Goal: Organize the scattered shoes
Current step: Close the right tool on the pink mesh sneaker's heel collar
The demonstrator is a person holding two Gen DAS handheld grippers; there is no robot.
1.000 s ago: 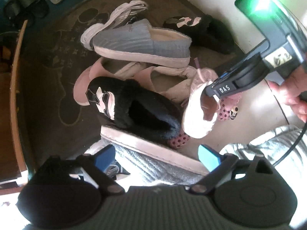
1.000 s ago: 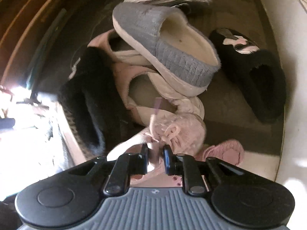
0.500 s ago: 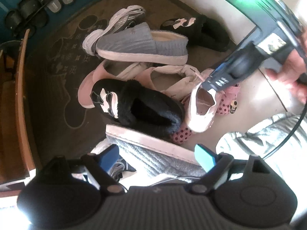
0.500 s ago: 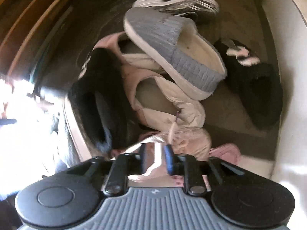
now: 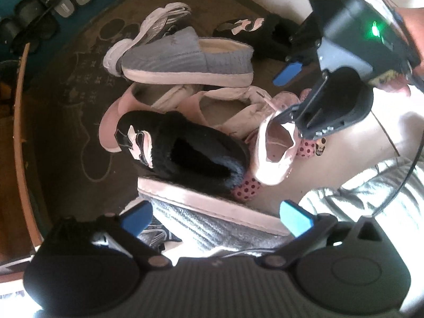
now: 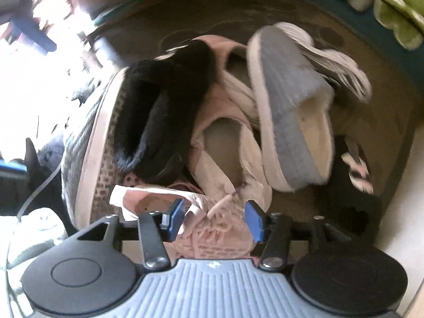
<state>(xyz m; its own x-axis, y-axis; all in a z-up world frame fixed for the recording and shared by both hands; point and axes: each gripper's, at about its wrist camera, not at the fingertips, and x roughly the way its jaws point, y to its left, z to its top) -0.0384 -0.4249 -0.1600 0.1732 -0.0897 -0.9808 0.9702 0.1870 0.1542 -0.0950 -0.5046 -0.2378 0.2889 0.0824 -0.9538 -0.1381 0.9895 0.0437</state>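
The small pink shoe point(image 6: 212, 228) lay at the pile's edge on the floor between the right gripper point(image 6: 215, 218)'s half-open jaws, ungripped; the left gripper point(image 5: 214, 218) gaped empty. Light, soft, floppy — best pinched at the stiffer heel rim.

Heavy fisheye bending is seen at all edges. Everything left of the right gripper point(image 6: 213, 218) is blown out white by strong light, and its whole view is smeared with motion blur.
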